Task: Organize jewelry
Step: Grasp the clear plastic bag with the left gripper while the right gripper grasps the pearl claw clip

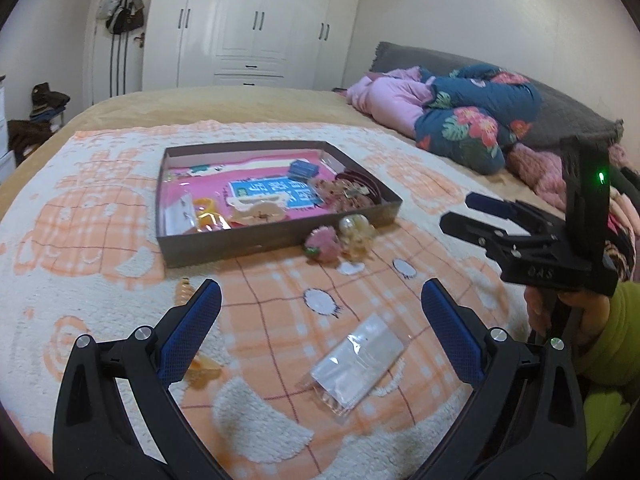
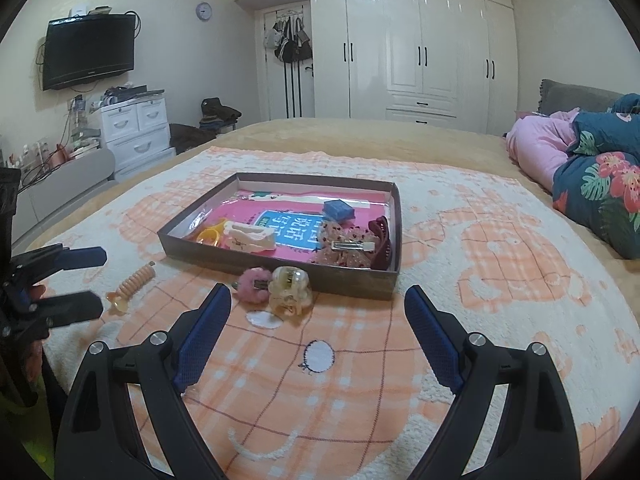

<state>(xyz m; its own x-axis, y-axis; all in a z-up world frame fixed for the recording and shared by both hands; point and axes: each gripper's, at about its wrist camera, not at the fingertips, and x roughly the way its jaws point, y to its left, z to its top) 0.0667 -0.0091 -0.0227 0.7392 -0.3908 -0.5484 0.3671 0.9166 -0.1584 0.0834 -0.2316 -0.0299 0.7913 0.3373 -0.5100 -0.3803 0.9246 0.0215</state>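
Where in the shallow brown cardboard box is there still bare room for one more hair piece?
In the shallow brown cardboard box, the far left part of the pink lining, behind the orange ring, is bare. The right end is crowded: small blue box, glittery pink bow clip, dark red claw clip.

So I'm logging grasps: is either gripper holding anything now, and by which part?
Nothing is held. The left gripper and right gripper both have open, empty jaws above the blanket.

On the tan-covered bed (image 2: 360, 132) we see a peach-and-white plaid towel (image 2: 460, 300) bearing a shallow brown cardboard tray (image 2: 280, 258), a fuzzy pink hair clip (image 2: 254, 280), a translucent cream claw clip (image 2: 290, 290), a peach spiral hair tie (image 2: 134, 282) and a clear plastic packet (image 1: 356, 364).
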